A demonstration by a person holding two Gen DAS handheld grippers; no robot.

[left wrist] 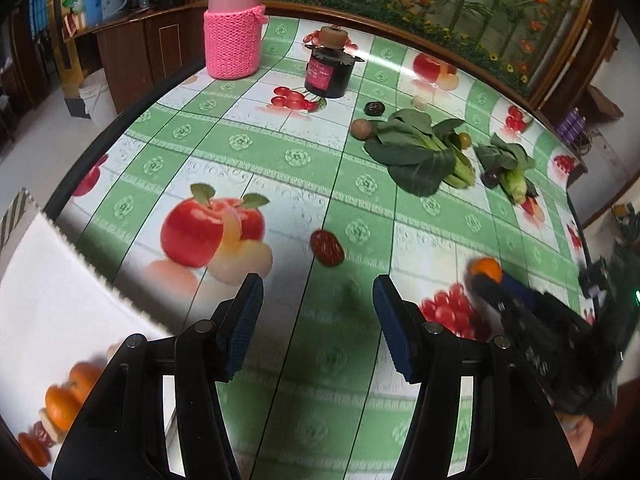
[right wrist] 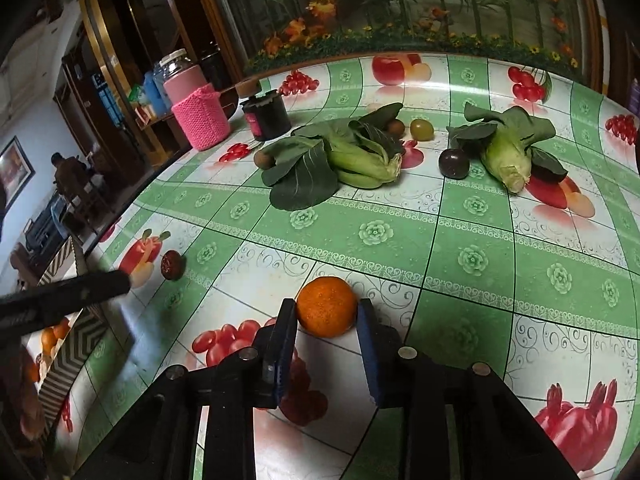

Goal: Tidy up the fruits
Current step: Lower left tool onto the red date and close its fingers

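Observation:
My right gripper (right wrist: 327,312) is shut on a small orange (right wrist: 327,306), just above the tablecloth; it also shows in the left wrist view (left wrist: 486,269). My left gripper (left wrist: 318,308) is open and empty, a red date (left wrist: 327,247) lying just ahead of it. That date shows in the right wrist view (right wrist: 172,265). A white box (left wrist: 48,300) at the left holds oranges (left wrist: 64,400) and dates. Farther off lie a dark plum (right wrist: 453,163), a green fruit (right wrist: 422,129) and a brown fruit (right wrist: 265,159).
Two bok choy bunches (right wrist: 344,156) (right wrist: 510,152) lie mid-table among the fruits. A pink knitted-sleeve jar (left wrist: 234,28) and a black tin (left wrist: 329,70) stand at the back. The table edge (left wrist: 100,136) curves along the left.

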